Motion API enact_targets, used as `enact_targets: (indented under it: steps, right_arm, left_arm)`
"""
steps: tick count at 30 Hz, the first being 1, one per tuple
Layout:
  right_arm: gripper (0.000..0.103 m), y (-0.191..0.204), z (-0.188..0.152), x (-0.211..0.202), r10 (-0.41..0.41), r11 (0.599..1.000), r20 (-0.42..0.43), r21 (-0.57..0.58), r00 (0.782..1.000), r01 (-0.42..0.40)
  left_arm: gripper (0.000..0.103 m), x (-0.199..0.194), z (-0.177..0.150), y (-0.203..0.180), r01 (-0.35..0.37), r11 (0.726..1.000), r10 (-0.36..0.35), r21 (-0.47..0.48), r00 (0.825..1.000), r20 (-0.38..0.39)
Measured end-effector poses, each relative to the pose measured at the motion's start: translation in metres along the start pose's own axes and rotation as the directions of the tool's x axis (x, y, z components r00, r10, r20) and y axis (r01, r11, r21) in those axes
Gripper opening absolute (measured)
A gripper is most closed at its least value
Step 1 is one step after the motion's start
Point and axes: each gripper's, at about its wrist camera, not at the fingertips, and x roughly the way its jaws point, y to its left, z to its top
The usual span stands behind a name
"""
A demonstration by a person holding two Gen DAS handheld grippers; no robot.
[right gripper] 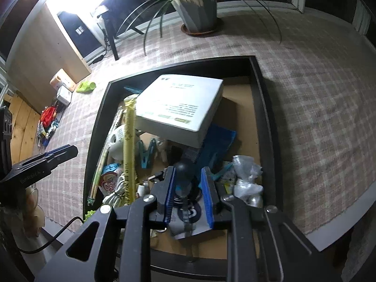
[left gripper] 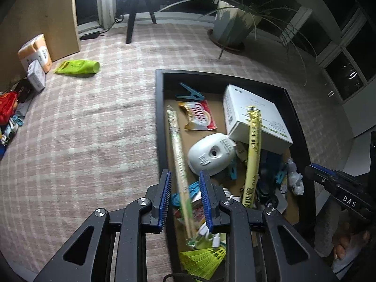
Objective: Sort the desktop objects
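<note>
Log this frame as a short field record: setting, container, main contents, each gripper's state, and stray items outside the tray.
setting: checked carpet, potted plant behind
container: black-rimmed tray, cluttered
contents: white box, white oval device, yellow sachet stick, long green-wrapped stick, red-and-white snack packet, blue clothes peg
left gripper: open, jaws either side of the green-wrapped stick; contact unclear
right gripper: open, over a dark round-topped object
outside tray: green pouch, orange-and-white boxes

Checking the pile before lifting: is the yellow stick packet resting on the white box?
Touching. The left wrist view shows the yellow stick packet lying across the white box's front corner.
</note>
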Motion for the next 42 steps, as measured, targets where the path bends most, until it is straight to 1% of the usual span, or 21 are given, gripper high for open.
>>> enact_targets:
  steps: [3, 5, 8, 10, 12, 14, 15, 17, 19, 22, 25, 27, 33, 35, 42]
  right_arm:
    - [0.022, 0.016, -0.001, 0.002, -0.001, 1.000, 0.004, -0.016, 1.000, 0.001]
    - [0.025, 0.026, -0.001, 0.003, 0.003, 1.000, 0.006, -0.027, 1.000, -0.003]
    - [0.028, 0.048, -0.001, 0.004, 0.012, 0.999, 0.014, -0.048, 1.000, -0.012]
    - [0.028, 0.065, -0.002, 0.005, 0.011, 0.997, 0.022, -0.074, 1.000, -0.009]
    - [0.031, 0.087, -0.005, 0.006, 0.006, 0.994, 0.037, -0.106, 0.999, -0.002]
    - [0.040, 0.103, -0.008, 0.008, 0.002, 0.991, 0.049, -0.131, 0.999, 0.004]
    - [0.040, 0.116, -0.011, 0.011, -0.004, 0.989, 0.057, -0.149, 0.998, 0.013]
    - [0.040, 0.133, -0.015, 0.015, -0.007, 0.986, 0.062, -0.163, 0.998, 0.017]
    - [0.040, 0.154, -0.020, 0.018, 0.009, 0.985, 0.058, -0.175, 0.998, 0.002]
    - [0.040, 0.186, -0.027, 0.022, 0.029, 0.981, 0.053, -0.196, 0.998, -0.018]
    - [0.042, 0.216, -0.032, 0.025, 0.045, 0.978, 0.057, -0.205, 0.997, -0.032]
    - [0.045, 0.237, -0.036, 0.030, 0.058, 0.977, 0.054, -0.208, 0.997, -0.046]
    - [0.045, 0.293, -0.052, 0.046, 0.057, 0.969, 0.045, -0.242, 0.997, -0.044]
    - [0.045, 0.306, -0.055, 0.051, 0.059, 0.969, 0.036, -0.244, 0.998, -0.048]
    - [0.045, 0.355, -0.059, 0.062, 0.055, 0.969, 0.046, -0.243, 0.997, -0.043]
  left_arm:
    - [0.028, -0.008, -0.004, 0.010, -0.027, 1.000, 0.027, 0.002, 0.999, 0.019]
    - [0.033, -0.013, -0.005, 0.017, -0.037, 0.999, 0.037, -0.001, 0.999, 0.030]
    - [0.040, -0.025, -0.010, 0.031, -0.066, 0.998, 0.067, -0.014, 0.996, 0.056]
    - [0.043, -0.032, -0.014, 0.039, -0.082, 0.996, 0.084, -0.023, 0.994, 0.069]
    - [0.049, -0.042, -0.020, 0.047, -0.113, 0.993, 0.114, -0.015, 0.989, 0.093]
    - [0.056, -0.050, -0.025, 0.053, -0.139, 0.990, 0.138, -0.006, 0.983, 0.117]
    - [0.057, -0.054, -0.028, 0.057, -0.151, 0.988, 0.151, -0.004, 0.980, 0.128]
    - [0.064, -0.061, -0.035, 0.069, -0.173, 0.985, 0.172, -0.006, 0.975, 0.141]
    - [0.068, -0.067, -0.040, 0.081, -0.192, 0.981, 0.191, -0.011, 0.970, 0.149]
    - [0.069, -0.074, -0.049, 0.100, -0.221, 0.975, 0.224, -0.035, 0.962, 0.155]
    - [0.069, -0.080, -0.057, 0.123, -0.227, 0.972, 0.235, -0.066, 0.962, 0.140]
    - [0.069, -0.084, -0.062, 0.138, -0.222, 0.971, 0.232, -0.085, 0.963, 0.138]
    - [0.070, -0.097, -0.076, 0.191, -0.203, 0.966, 0.225, -0.157, 0.965, 0.136]
    - [0.070, -0.101, -0.080, 0.211, -0.198, 0.964, 0.223, -0.179, 0.965, 0.136]
    - [0.070, -0.109, -0.087, 0.255, -0.196, 0.964, 0.224, -0.182, 0.964, 0.146]
